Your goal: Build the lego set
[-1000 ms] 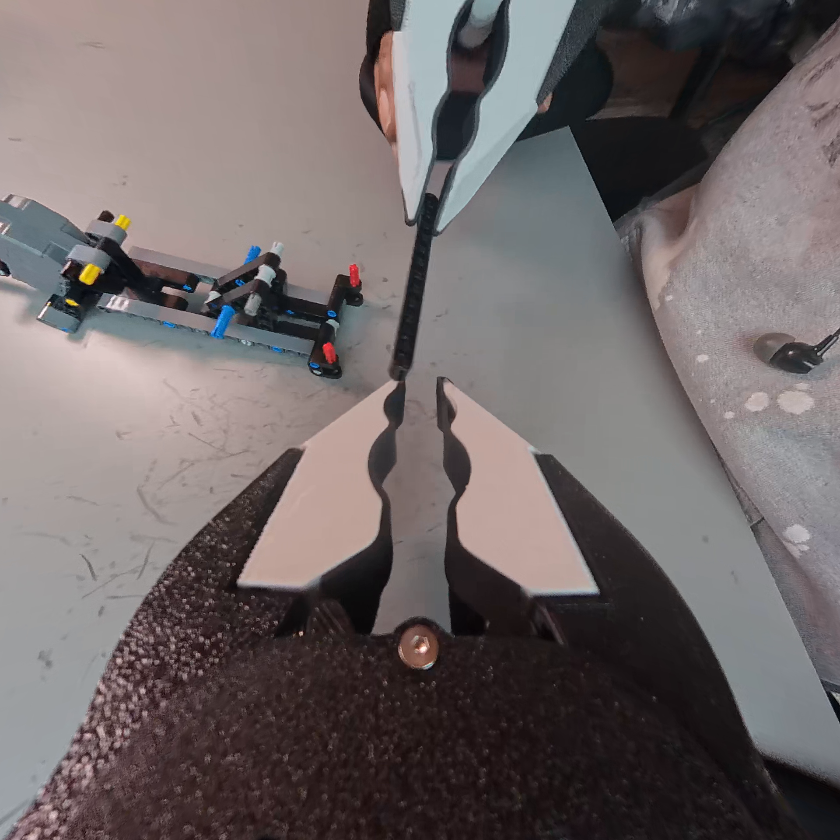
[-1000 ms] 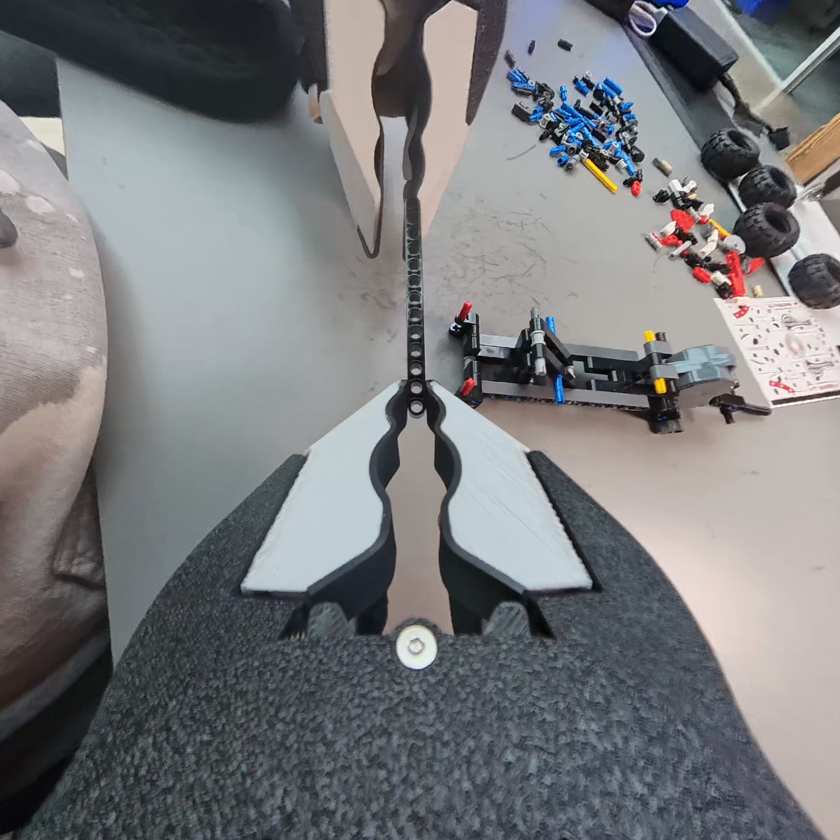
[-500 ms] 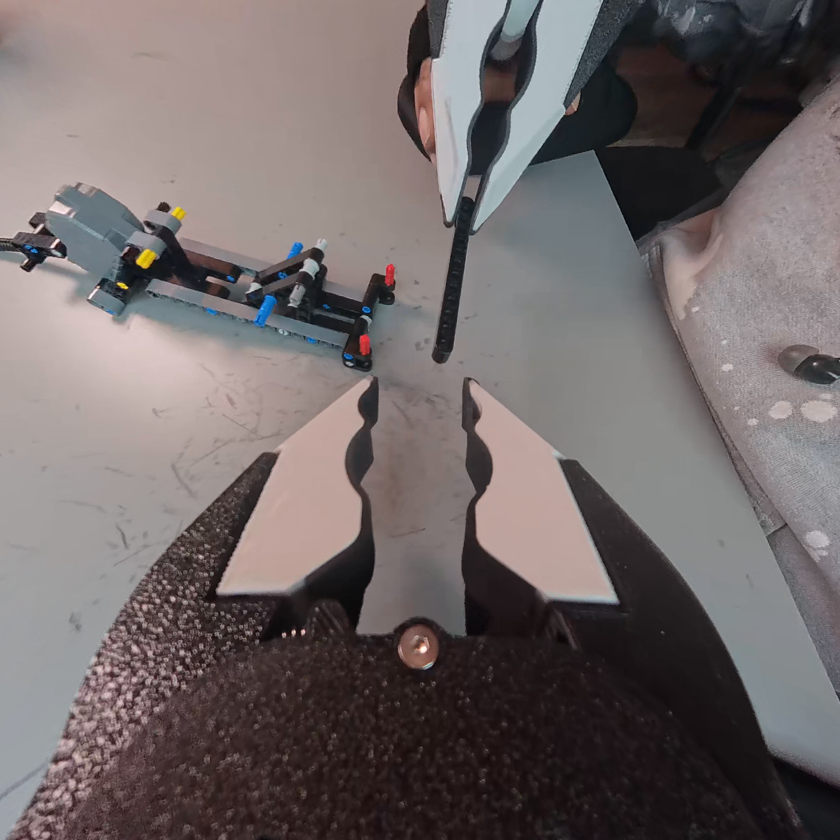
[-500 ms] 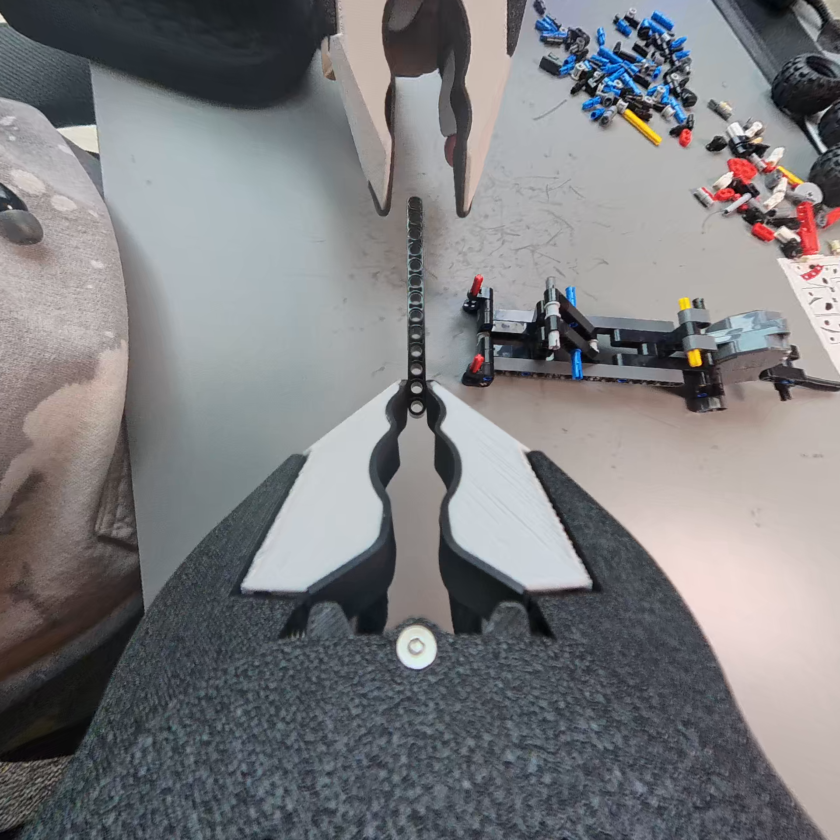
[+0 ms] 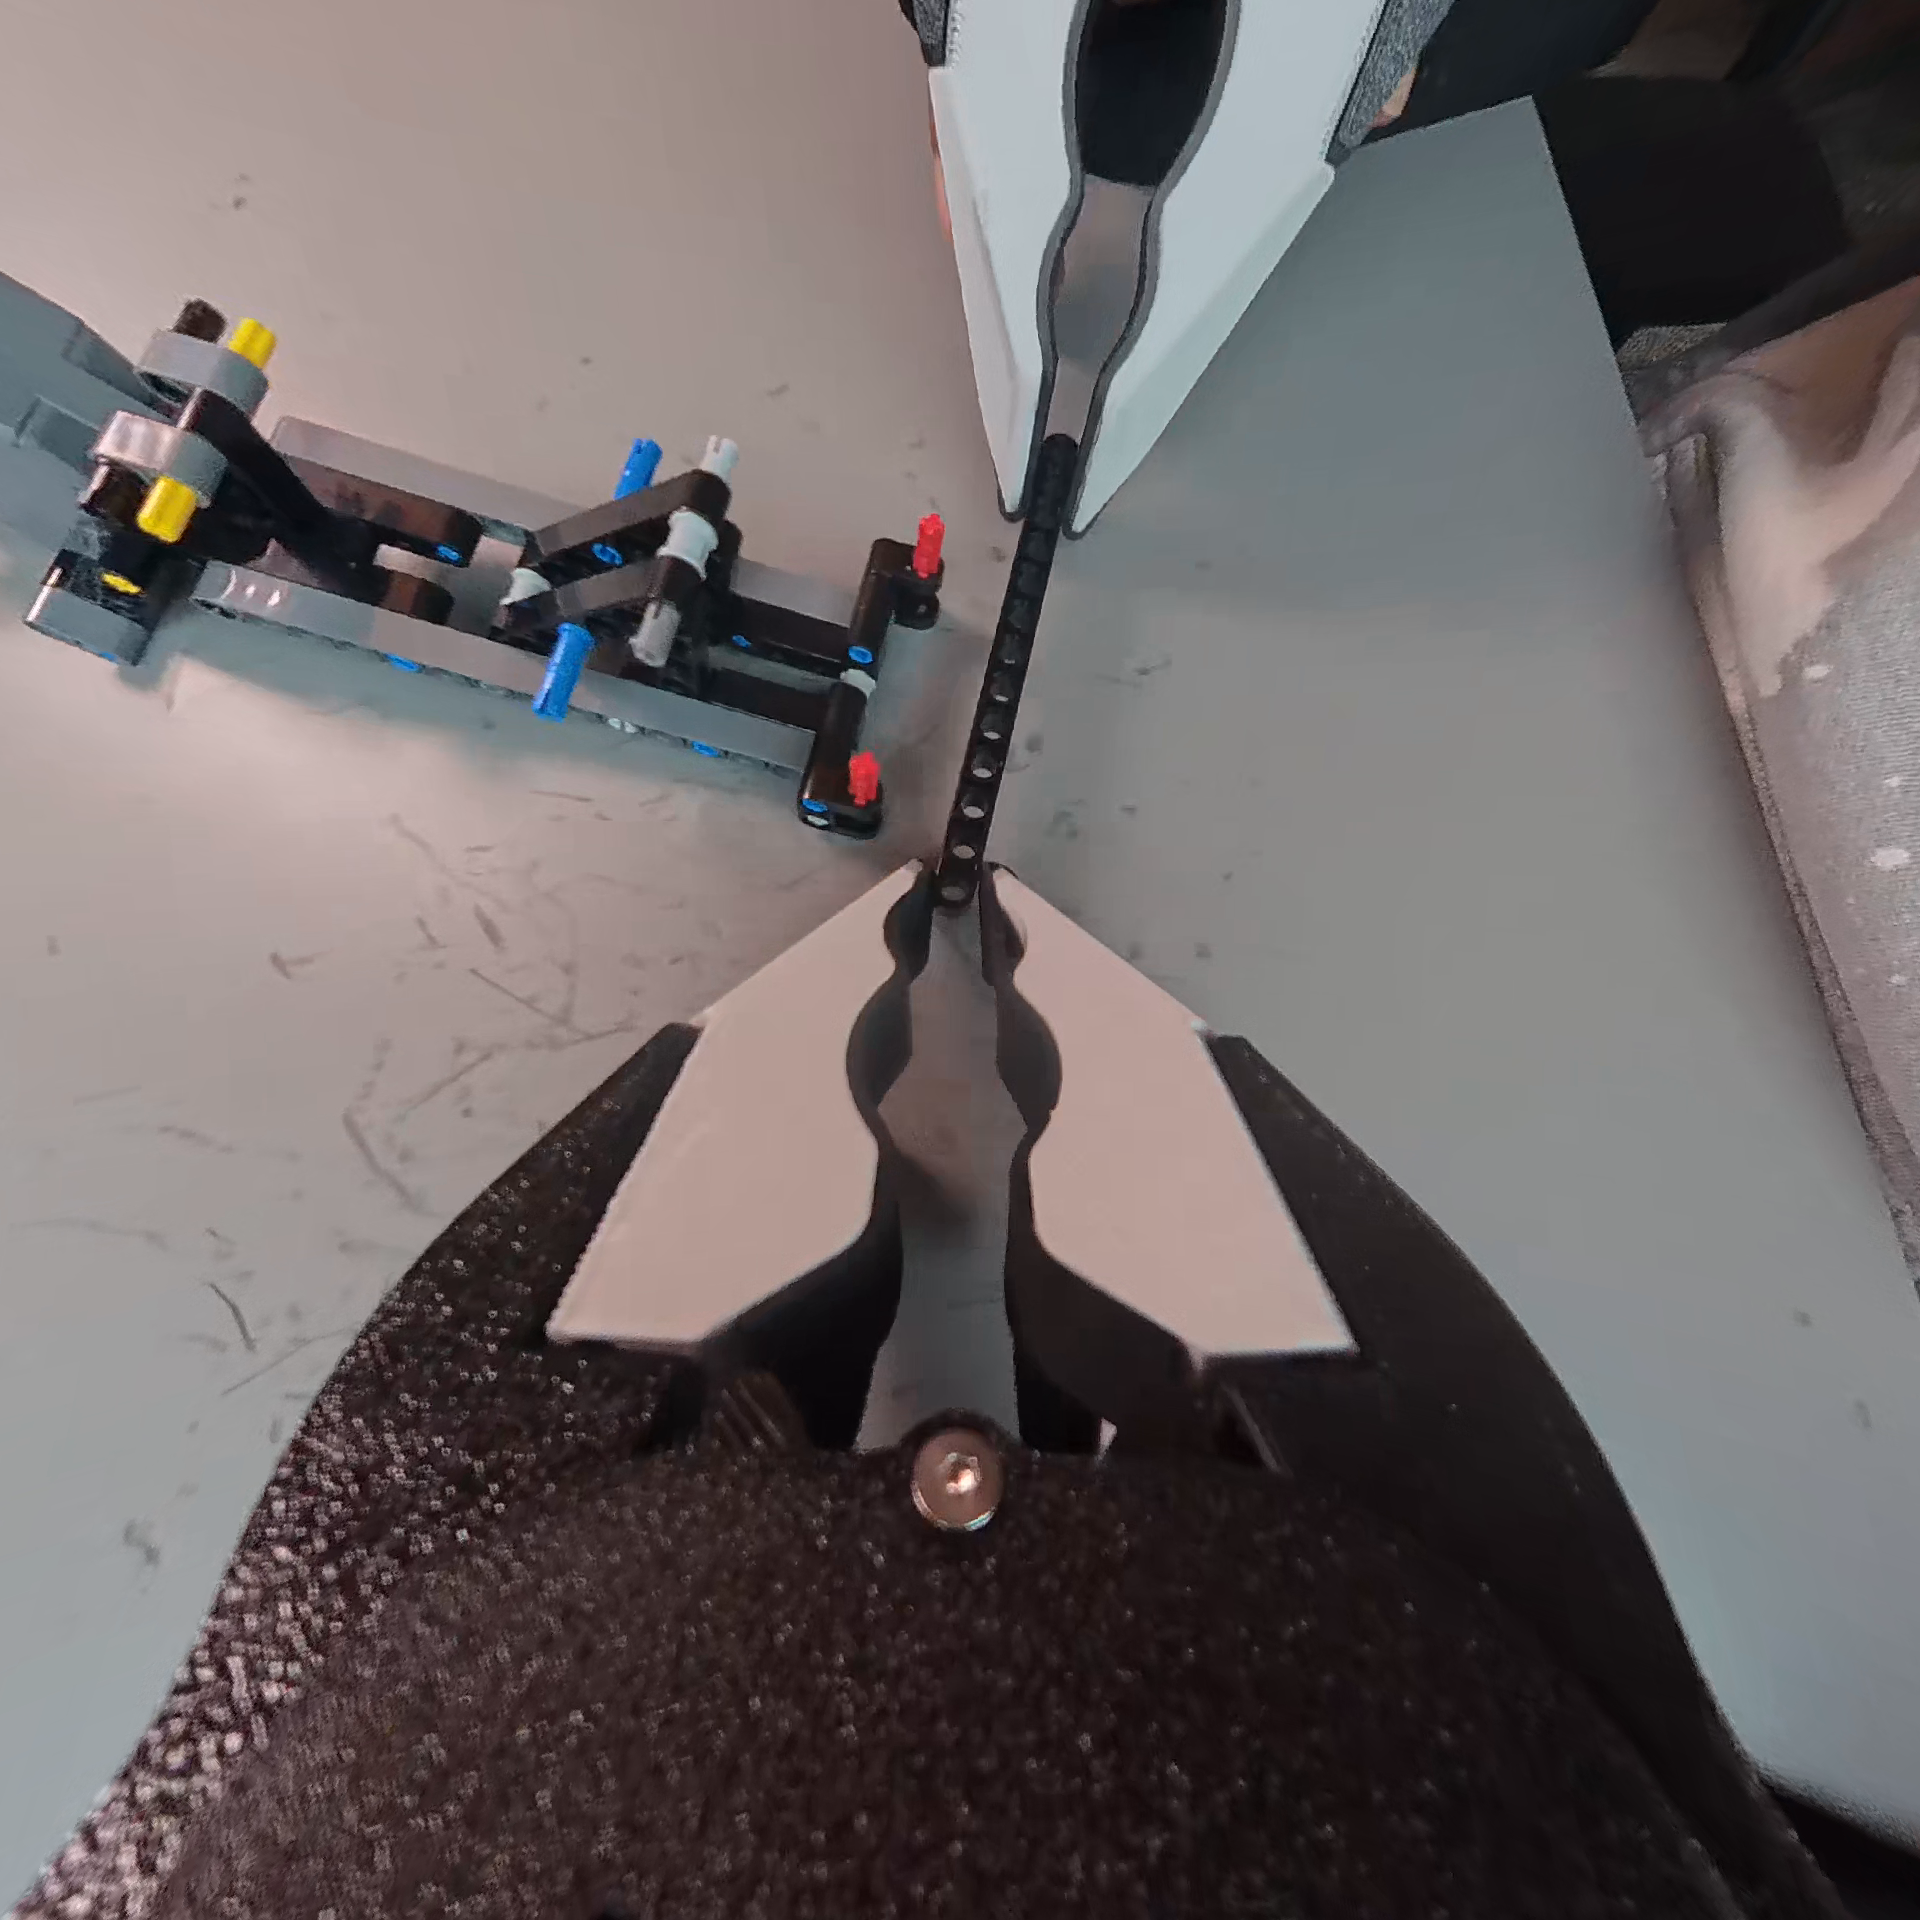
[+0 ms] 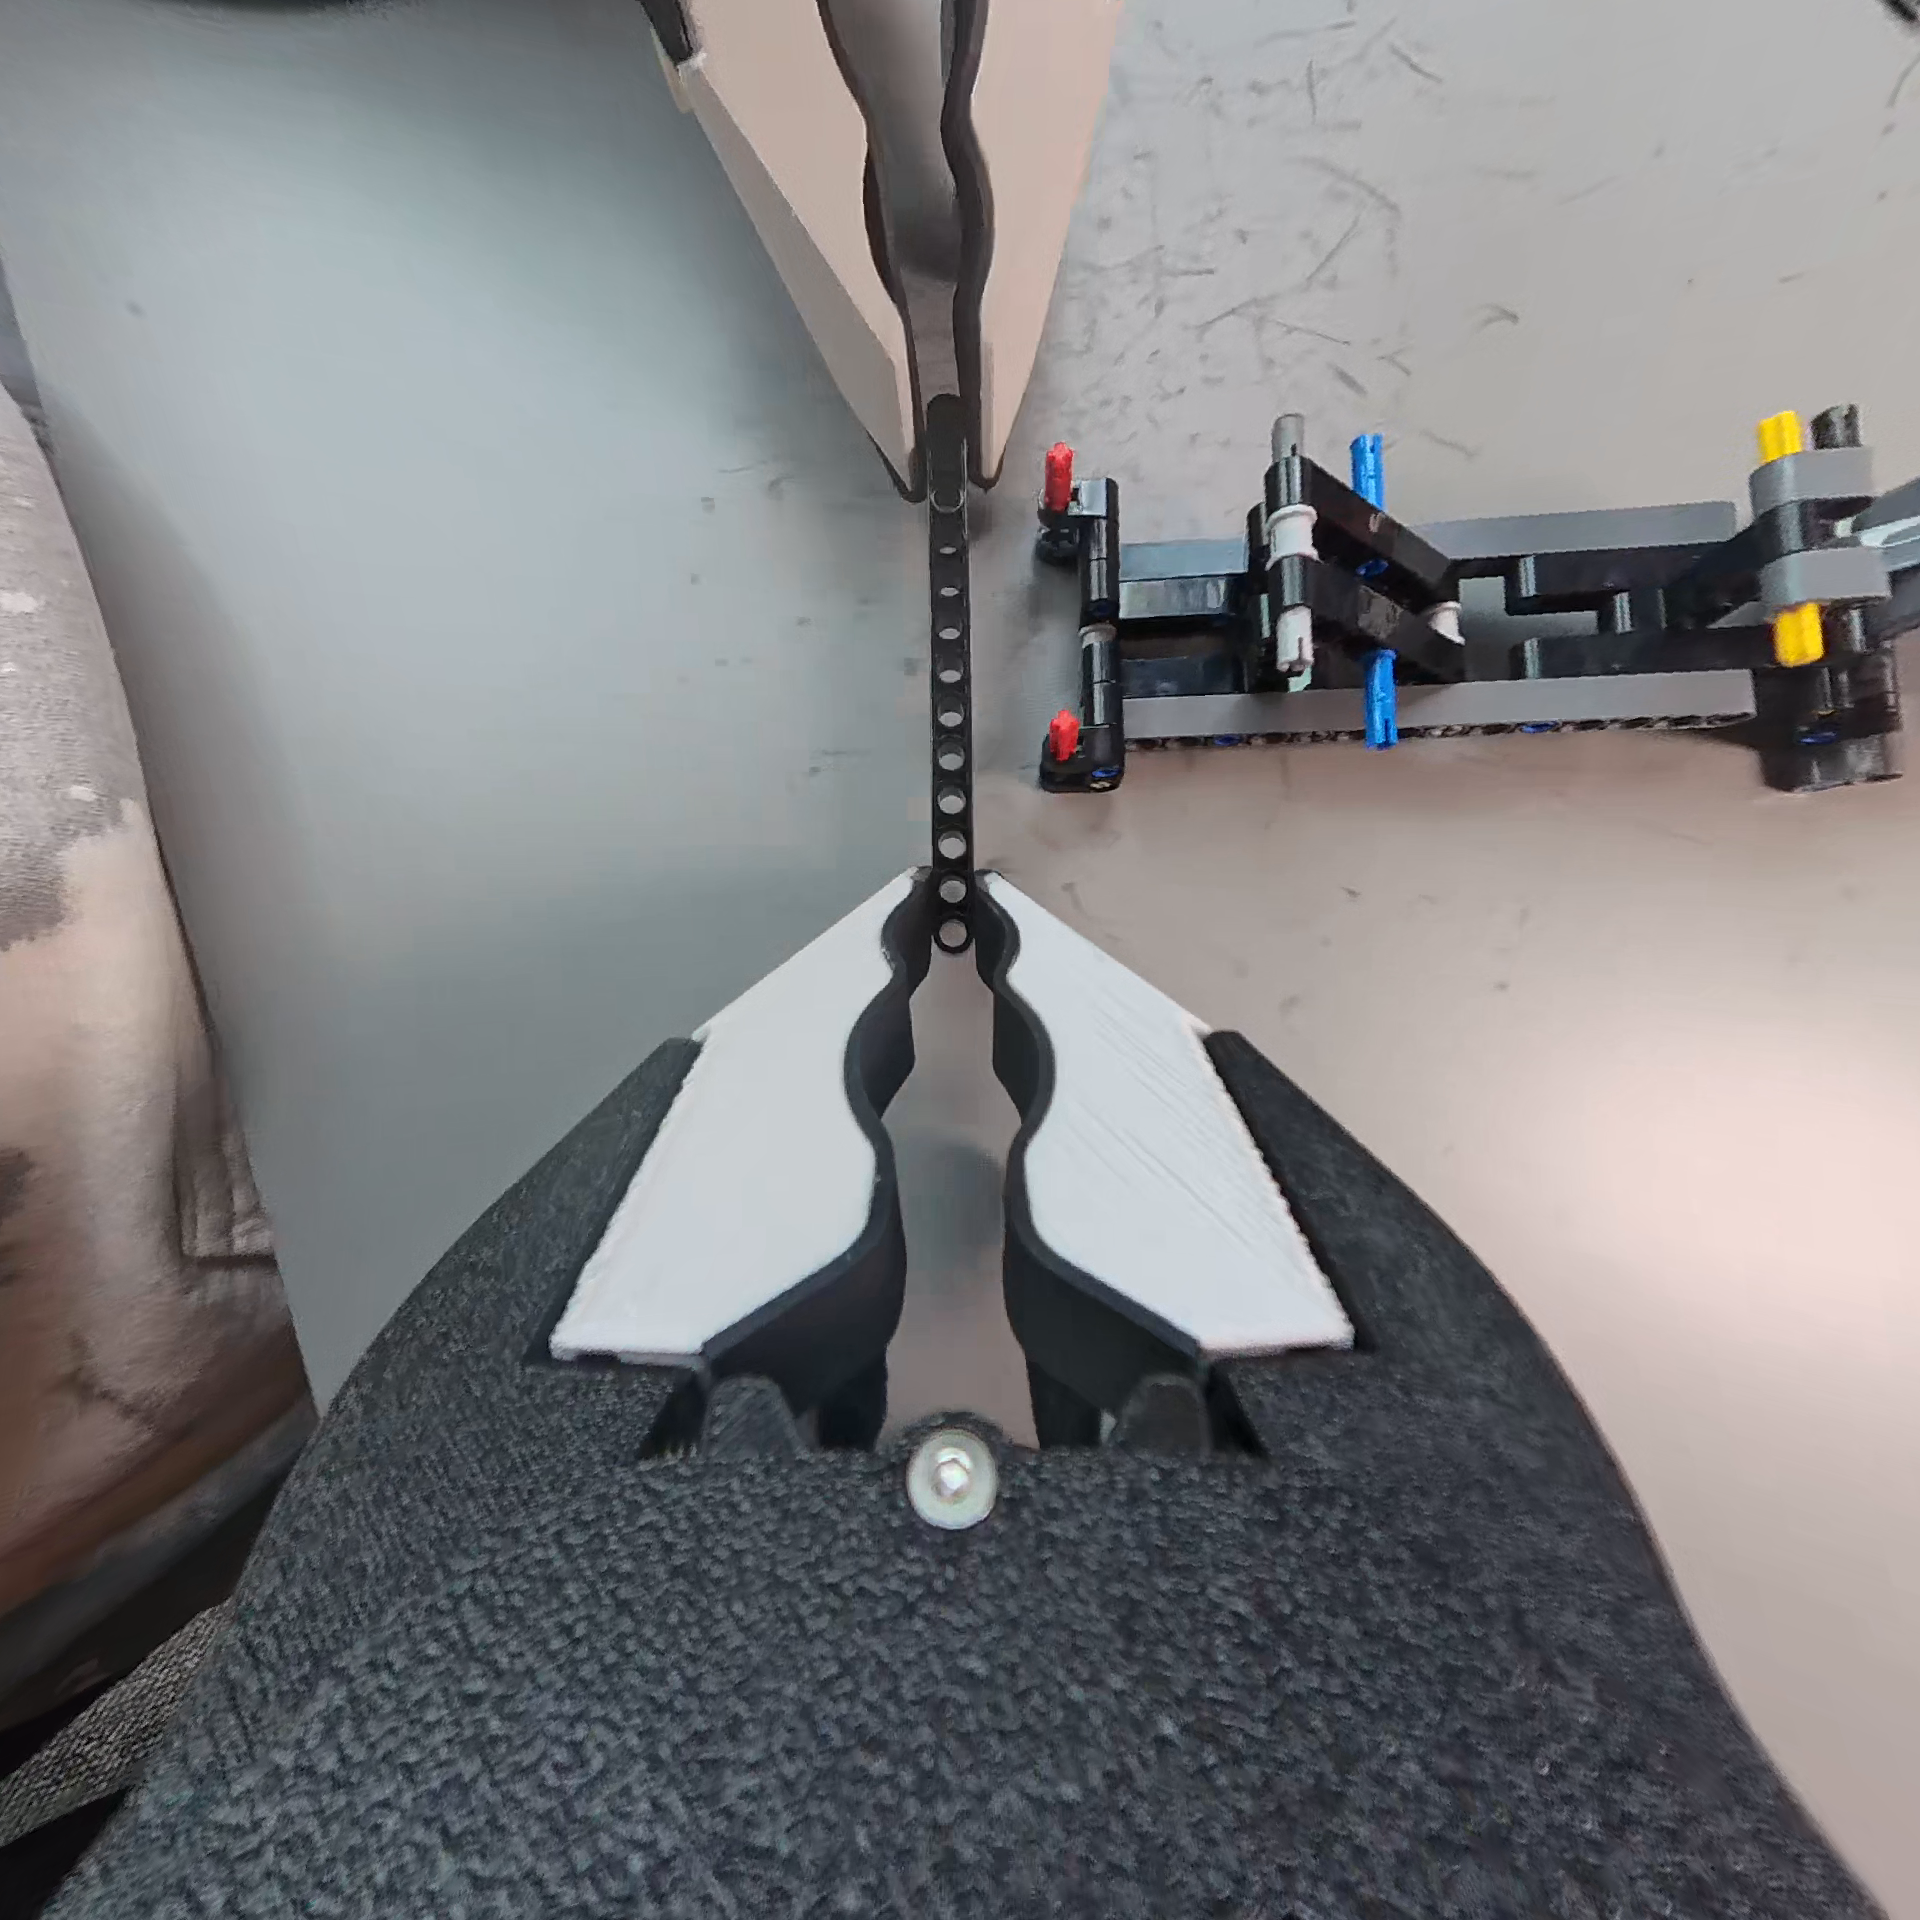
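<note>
Long black beam (image 6: 950, 665) up off surface (image 6: 1455, 1039), just beside half-built car frame (image 6: 1434, 613). Right claw (image 6: 951, 883) pinches one end, left claw (image 5: 954, 883) pinches other end. Frame partly made; beam not yet joined on. Much building likely left.

Beam (image 6: 950, 675) spanning from right gripper (image 6: 951, 914) at 6 o'clock to left gripper (image 6: 945, 468) at 12; chassis (image 6: 1455, 613) lying on table (image 6: 1455, 1039) toward 3 o'clock, just beside.
</note>
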The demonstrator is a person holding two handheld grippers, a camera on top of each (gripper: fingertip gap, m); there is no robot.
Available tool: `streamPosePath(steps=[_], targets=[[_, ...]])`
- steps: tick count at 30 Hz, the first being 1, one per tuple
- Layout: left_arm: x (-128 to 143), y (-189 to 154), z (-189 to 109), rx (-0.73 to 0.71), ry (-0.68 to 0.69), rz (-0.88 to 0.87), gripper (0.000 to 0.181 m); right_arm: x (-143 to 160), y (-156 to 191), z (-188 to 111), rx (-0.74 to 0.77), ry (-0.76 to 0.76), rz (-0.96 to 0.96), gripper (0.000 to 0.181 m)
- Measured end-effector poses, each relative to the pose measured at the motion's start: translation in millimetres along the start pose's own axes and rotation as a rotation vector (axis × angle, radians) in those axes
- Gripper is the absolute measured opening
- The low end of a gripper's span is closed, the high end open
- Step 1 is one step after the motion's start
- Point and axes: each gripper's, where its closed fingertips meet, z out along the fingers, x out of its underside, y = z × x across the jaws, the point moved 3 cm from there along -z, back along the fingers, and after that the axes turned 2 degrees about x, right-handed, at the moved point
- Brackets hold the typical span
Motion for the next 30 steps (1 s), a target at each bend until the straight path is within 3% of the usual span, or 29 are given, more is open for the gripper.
streamPosePath(steps=[12,30], targets=[[2.4,14.5,1.1,-0.072,0.02,0.002,0.01,-2.1,-11.4,6.3,0.076,0.048,-0.047,0.007],[3.6,17.9,-0.4,-0.075,0.063,-0.053,0.011,-2.5,-16.5,5.9,0.029,0.128,-0.023,0.013]])
